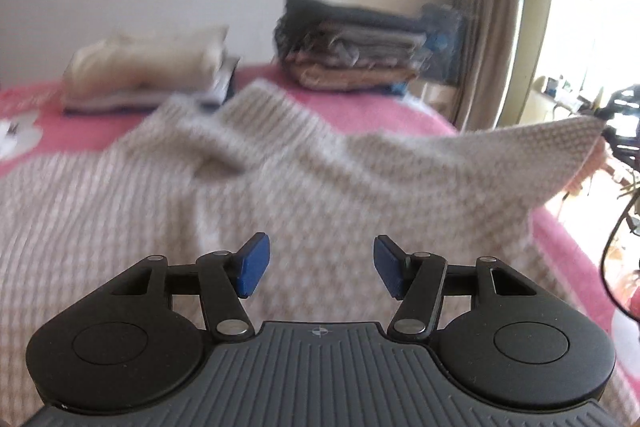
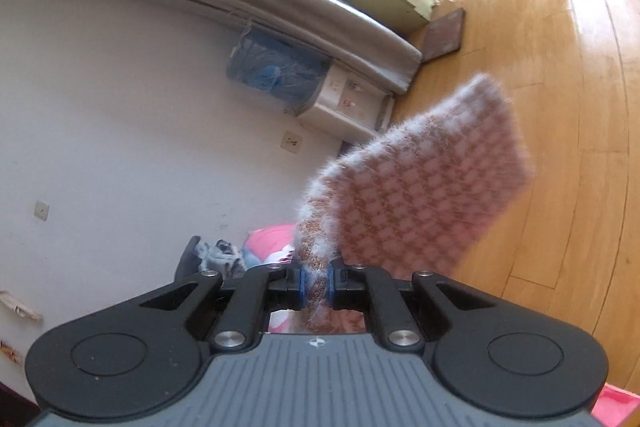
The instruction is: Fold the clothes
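Bed (image 1: 352, 99), pink cover: two folded stacks (image 1: 348, 47) at far side, judged done. Sweater (image 1: 248, 179) spread across bed, not yet folded; one corner lifted off right edge. Right gripper (image 2: 316, 287) fingers clamp that corner. Left gripper (image 1: 322, 267) fingers wide, empty, over sweater. Fold just starting.

Each gripper (image 1: 321, 265) (image 2: 316, 285) has black linkages, silver rivets, blue pads, ribbed grey housing.

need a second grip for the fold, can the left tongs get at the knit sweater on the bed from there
Probably yes: the left tongs stand open just above the knit sweater, nothing between them. The right tongs hold one corner raised.
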`<state>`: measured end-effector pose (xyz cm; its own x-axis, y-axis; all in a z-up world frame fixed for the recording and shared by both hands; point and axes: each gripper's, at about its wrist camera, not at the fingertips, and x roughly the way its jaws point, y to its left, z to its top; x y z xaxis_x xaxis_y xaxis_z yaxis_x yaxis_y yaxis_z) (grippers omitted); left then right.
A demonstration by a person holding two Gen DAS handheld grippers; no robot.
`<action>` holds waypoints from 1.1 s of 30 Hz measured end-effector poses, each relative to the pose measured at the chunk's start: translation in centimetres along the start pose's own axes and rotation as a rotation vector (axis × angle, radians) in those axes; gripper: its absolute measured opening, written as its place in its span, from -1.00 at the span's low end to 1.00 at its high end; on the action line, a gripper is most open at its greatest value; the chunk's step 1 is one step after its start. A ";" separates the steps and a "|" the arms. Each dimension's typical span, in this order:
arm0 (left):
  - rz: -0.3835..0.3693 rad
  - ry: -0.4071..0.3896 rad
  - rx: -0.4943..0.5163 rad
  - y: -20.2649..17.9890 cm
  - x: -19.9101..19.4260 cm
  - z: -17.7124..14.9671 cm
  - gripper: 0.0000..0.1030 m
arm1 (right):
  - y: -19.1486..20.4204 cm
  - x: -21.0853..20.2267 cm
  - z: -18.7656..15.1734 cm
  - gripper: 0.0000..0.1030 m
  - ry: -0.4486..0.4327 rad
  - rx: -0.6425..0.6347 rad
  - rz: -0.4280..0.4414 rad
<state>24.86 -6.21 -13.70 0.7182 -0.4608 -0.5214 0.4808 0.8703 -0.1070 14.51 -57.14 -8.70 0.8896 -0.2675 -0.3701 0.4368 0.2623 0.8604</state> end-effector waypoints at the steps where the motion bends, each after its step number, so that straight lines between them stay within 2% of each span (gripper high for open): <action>1: -0.012 -0.013 0.016 -0.6 0.6 0.4 0.15 | 0.7 -0.1 0.0 -0.81 0.003 -0.014 0.006; 5: -0.009 0.028 -0.033 -2.2 3.2 1.4 0.15 | 4.5 -1.3 -0.9 -0.81 0.021 -0.133 0.047; 8: -0.022 0.064 -0.118 -1.6 3.3 0.8 0.14 | 7.6 -2.9 -3.8 -0.81 0.057 -0.279 0.099; 12: -0.011 0.066 -0.110 -0.7 2.0 0.1 0.15 | 11.5 -5.2 -8.3 -0.77 0.112 -0.489 0.167; 16: 0.009 0.064 -0.126 0.6 0.8 -0.4 0.15 | 14.0 -6.9 -16.9 -0.70 0.237 -0.907 0.225; 17: 0.016 0.067 -0.138 0.9 0.6 -0.5 0.15 | 14.3 -7.2 -19.1 -0.57 0.275 -1.013 0.233; 18: 0.023 0.070 -0.150 1.3 0.4 -0.7 0.15 | 14.3 -7.4 -21.3 -0.40 0.313 -1.119 0.226; 19: 0.029 0.074 -0.155 1.5 0.3 -0.8 0.15 | 14.1 -7.7 -23.3 -0.32 0.347 -1.218 0.210; 21: 0.032 0.082 -0.158 1.7 0.3 -1.2 0.15 | 13.6 -8.3 -25.8 -0.03 0.395 -1.366 0.186; 24: 0.030 0.086 -0.169 1.8 0.3 -1.7 0.15 | 12.6 -10.0 -28.5 0.17 0.433 -1.548 0.160; 28: 0.009 0.082 -0.177 1.4 0.0 -2.2 0.18 | 11.3 -13.4 -29.9 0.23 0.472 -1.719 0.175; 33: 0.008 0.075 -0.130 0.8 -0.1 -2.8 0.22 | 10.1 -17.1 -31.2 0.27 0.530 -1.811 0.225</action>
<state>23.77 -5.03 -16.11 0.6797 -0.4435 -0.5842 0.4025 0.8914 -0.2084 7.81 -20.96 -4.65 0.7320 0.0854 -0.6760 -0.3949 0.8617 -0.3188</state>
